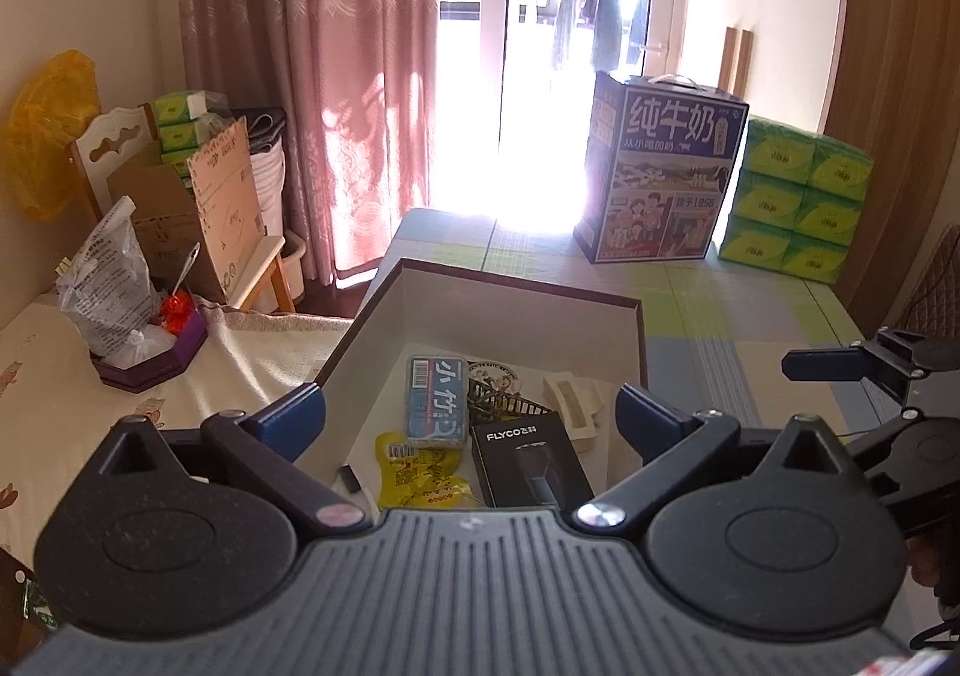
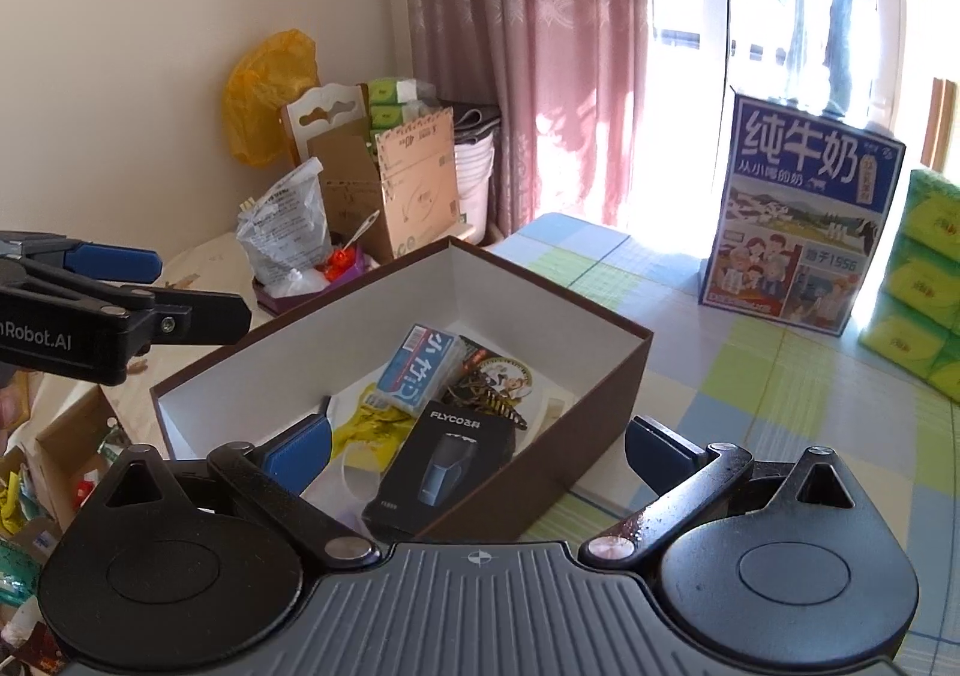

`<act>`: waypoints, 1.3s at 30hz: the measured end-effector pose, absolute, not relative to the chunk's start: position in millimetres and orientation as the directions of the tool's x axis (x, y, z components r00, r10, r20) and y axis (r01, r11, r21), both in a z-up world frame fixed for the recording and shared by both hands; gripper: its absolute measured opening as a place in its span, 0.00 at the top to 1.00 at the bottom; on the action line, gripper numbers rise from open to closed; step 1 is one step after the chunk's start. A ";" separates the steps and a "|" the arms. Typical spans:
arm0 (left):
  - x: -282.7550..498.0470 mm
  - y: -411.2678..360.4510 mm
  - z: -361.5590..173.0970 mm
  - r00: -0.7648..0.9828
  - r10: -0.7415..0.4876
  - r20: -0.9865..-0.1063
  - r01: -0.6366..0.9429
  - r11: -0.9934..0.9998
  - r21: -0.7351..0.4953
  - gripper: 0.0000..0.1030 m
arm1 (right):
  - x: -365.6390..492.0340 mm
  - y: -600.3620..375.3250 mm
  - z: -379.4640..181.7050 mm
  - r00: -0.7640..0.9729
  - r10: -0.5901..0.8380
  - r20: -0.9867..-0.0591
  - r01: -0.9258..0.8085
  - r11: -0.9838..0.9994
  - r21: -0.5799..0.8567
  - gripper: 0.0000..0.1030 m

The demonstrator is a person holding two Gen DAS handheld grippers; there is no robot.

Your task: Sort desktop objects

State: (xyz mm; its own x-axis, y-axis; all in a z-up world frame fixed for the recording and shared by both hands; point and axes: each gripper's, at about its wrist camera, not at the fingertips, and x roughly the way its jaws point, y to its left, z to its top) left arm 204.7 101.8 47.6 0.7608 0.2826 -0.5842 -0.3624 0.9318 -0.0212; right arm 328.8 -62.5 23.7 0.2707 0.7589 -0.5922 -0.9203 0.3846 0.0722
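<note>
A brown box with a white inside (image 1: 528, 289) (image 2: 600, 334) stands on the checked tablecloth. In it lie a blue tissue pack (image 1: 436, 401) (image 2: 418, 369), a black FLYCO box (image 1: 528, 457) (image 2: 444, 466), a yellow snack packet (image 1: 420, 475) (image 2: 366, 424), a dark hair clip (image 1: 504, 403) (image 2: 489, 397) and a white tray insert (image 1: 573, 406). My left gripper (image 1: 471, 418) is open and empty above the box's near end. My right gripper (image 2: 480, 445) is open and empty over the box's near right corner. Each gripper shows at the edge of the other's view.
A blue milk carton (image 1: 660, 166) (image 2: 798, 214) and stacked green tissue packs (image 1: 798, 196) (image 2: 924, 286) stand at the table's far side. To the left, a purple tray with plastic bags (image 1: 144, 352) (image 2: 300, 262), cardboard boxes (image 1: 204, 208) and a chair. Pink curtain behind.
</note>
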 end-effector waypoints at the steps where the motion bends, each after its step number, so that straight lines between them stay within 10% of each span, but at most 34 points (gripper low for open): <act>1: 201.0 98.8 48.6 0.761 0.287 -0.582 -0.367 0.930 -0.021 0.01 | 327.1 -66.3 25.1 0.269 0.761 -0.591 -0.921 0.383 0.073 0.02; 39: 122.4 -39.2 54.2 0.621 0.468 -0.629 -0.605 0.796 -0.005 0.01 | 312.3 -191.1 36.9 0.129 0.792 -0.597 -0.972 0.221 0.084 0.02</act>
